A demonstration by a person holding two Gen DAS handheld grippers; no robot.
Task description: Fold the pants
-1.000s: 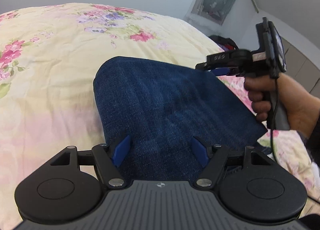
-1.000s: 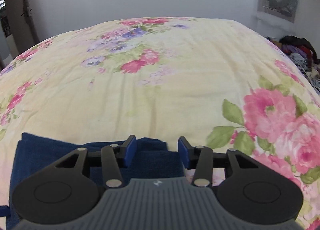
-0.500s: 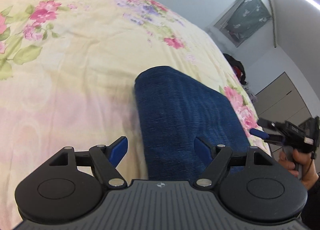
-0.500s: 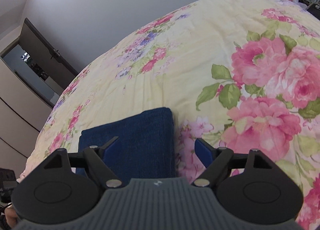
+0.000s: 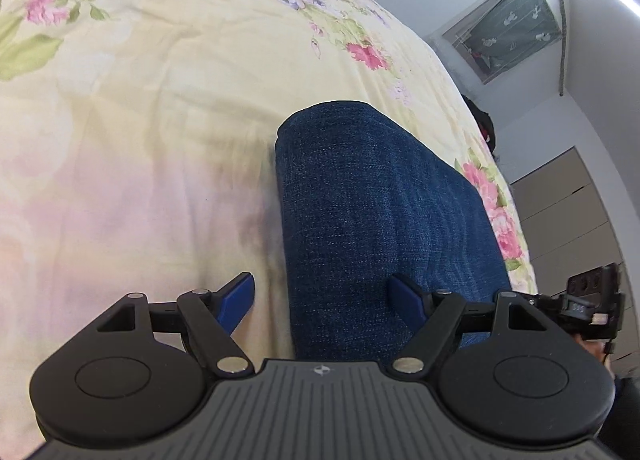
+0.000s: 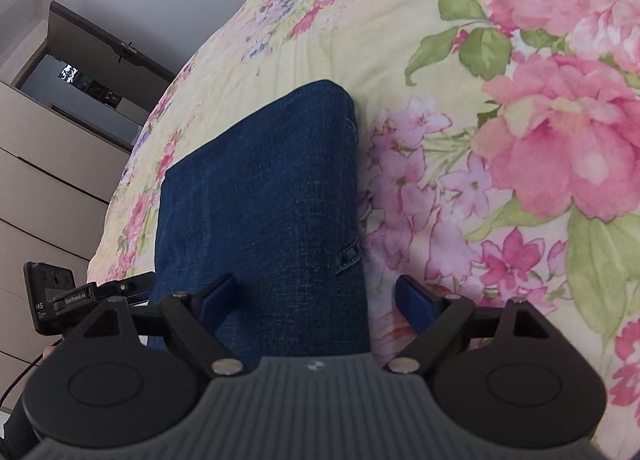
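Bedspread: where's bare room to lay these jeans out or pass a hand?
Free: bedspread left of and beyond the jeans, and the flowered stretch on their other side. Crowded: the jeans' near end, where the open left gripper and opening right gripper straddle the edges.

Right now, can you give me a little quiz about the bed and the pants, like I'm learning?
1. True or false: the bedcover is plain white with no pattern.
2. What colour are the pants? A: red. B: dark blue. C: green.
3. Which lies on top of the other, the pants or the bedcover?

Key: 1 false, it is pale yellow with flowers printed on it. 2 B. 3 the pants, folded flat on the bedcover.
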